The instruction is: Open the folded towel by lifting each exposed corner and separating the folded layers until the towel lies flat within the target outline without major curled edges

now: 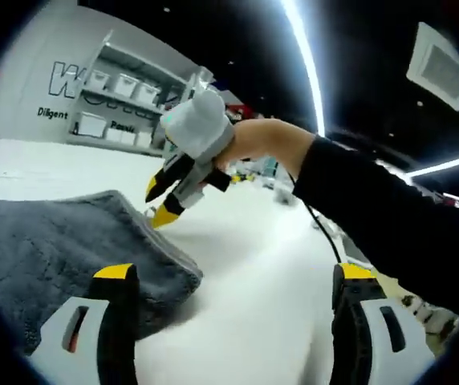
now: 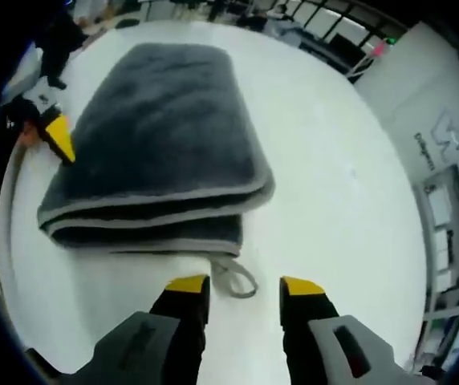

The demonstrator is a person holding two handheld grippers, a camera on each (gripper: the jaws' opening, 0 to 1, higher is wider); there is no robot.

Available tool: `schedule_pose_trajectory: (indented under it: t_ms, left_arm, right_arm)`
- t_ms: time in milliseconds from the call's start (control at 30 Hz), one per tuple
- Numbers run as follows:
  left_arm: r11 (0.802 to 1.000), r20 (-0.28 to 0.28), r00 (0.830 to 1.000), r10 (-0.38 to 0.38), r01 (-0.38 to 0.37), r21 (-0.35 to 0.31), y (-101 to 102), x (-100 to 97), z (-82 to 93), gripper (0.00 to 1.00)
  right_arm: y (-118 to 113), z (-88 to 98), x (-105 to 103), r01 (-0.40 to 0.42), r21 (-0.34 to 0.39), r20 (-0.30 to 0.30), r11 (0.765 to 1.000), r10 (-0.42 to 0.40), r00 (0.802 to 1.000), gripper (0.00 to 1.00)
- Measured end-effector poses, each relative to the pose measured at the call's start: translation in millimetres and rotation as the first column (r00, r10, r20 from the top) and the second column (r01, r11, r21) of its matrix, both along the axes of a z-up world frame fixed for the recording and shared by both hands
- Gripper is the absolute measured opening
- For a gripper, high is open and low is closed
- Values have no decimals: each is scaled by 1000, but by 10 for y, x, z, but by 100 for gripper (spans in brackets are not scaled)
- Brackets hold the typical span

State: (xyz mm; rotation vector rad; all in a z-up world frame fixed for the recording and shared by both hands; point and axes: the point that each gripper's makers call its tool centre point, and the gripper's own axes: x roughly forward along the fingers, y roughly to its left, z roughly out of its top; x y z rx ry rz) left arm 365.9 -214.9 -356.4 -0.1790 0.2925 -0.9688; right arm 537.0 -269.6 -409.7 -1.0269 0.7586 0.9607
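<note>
towel: thick grey plush folded towel (image 2: 161, 136) lies on the white tabletop (image 2: 326, 160); still folded, stacked layers with pale-trimmed edges facing the right gripper; small grey hanging loop (image 2: 233, 277) sticks out from the near edge

right gripper: grey two-jaw tongs with yellow tips (image 2: 244, 287); jaws apart, nothing between them; hovers just short of the towel's near folded edge; loop sits just beside the left jaw tip, slightly ahead of the gap

left gripper: matching tongs (image 1: 233, 273); jaws wide open, empty; in the left gripper view the towel (image 1: 61, 249) sits ahead and left, its corner by the left jaw; the gap itself looks onto bare tabletop (image 1: 253, 265)

cross-check: in the left gripper view the right gripper (image 1: 169, 196) shows, held by a gloved hand (image 1: 201, 128), tips pointing down near the towel's far edge; in the right gripper view the left gripper (image 2: 53, 132) tip sits at the towel's left side

target outline: cannot make one out on the tabletop

step (judged): approach to first corner; no layer lifted yet

risk 1: right jaws close on the loop instead of a layer; towel would drag, not unfold

risk 2: pinch goes too deep and takes several layers at once; the edges are stacked tight, so the fold would lift as a block

risk 3: left jaws close beside the corner on bare tabletop; gap is off the cloth

risk 4: plush pile clings; opened layer may curl back
</note>
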Motion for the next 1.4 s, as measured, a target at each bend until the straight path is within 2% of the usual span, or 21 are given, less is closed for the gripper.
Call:
schedule_pose_trajectory:
  t_ms: [100,133,200,267,433,567,667,733,800,867,900,1000,1067,1133,1167,1233,1400]
  left_arm:
    - [1000,19,1000,15,-15,13,148,34,35,100]
    - [1000,25,999,21,-21,12,203,46,51,100]
    - [999,51,998,30,-31,25,334,74,73,100]
    - [994,94,994,47,-56,97,497,135,31,98]
    - [991,102,992,74,-85,106,815,258,87,98]
    - [984,132,984,118,-133,116,1093,355,163,97]
    - [978,150,979,141,-162,135,1288,433,209,97]
    - [974,162,974,157,-179,137,1448,466,272,98]
    - [972,156,972,174,-195,132,1606,499,312,97]
    - [969,150,970,193,-212,128,1751,524,335,95]
    - [967,149,968,203,-222,125,1837,536,350,95]
    - [955,153,955,255,-274,114,2139,587,393,95]
    - [946,158,946,283,-303,114,2296,606,411,95]
    - [942,169,941,292,-313,118,2408,593,426,91]
    - [942,176,940,292,-315,119,2455,581,436,89]
    - [938,179,936,303,-326,117,2535,578,455,88]
    - [921,191,917,349,-373,110,2792,628,514,90]
  right_arm:
    - [-27,61,12,63,40,25,997,-64,998,62]
    - [-4,90,34,57,65,52,996,-61,997,74]
    - [-7,113,36,60,77,80,995,-66,995,89]
    - [-27,105,35,85,82,78,993,-92,993,100]
    - [-91,118,50,93,42,113,995,-97,989,100]
    - [-95,202,31,94,54,139,994,-101,985,99]
    - [-38,254,-39,112,59,155,992,-119,981,88]
    - [14,295,-94,115,64,173,991,-124,977,87]
    - [-4,322,-159,167,61,186,984,-175,967,89]
    - [-16,380,-185,170,47,237,984,-176,955,87]
    - [-12,393,-235,176,52,240,983,-184,953,87]
    - [14,524,-372,197,122,268,973,-224,937,88]
    - [-10,638,-448,185,122,325,975,-215,921,88]
    - [-5,730,-536,208,177,335,962,-258,906,88]
    - [22,816,-613,222,245,332,944,-297,895,88]
    - [94,915,-746,205,324,332,924,-314,889,87]
    - [278,1082,-1002,177,478,361,860,-377,853,85]
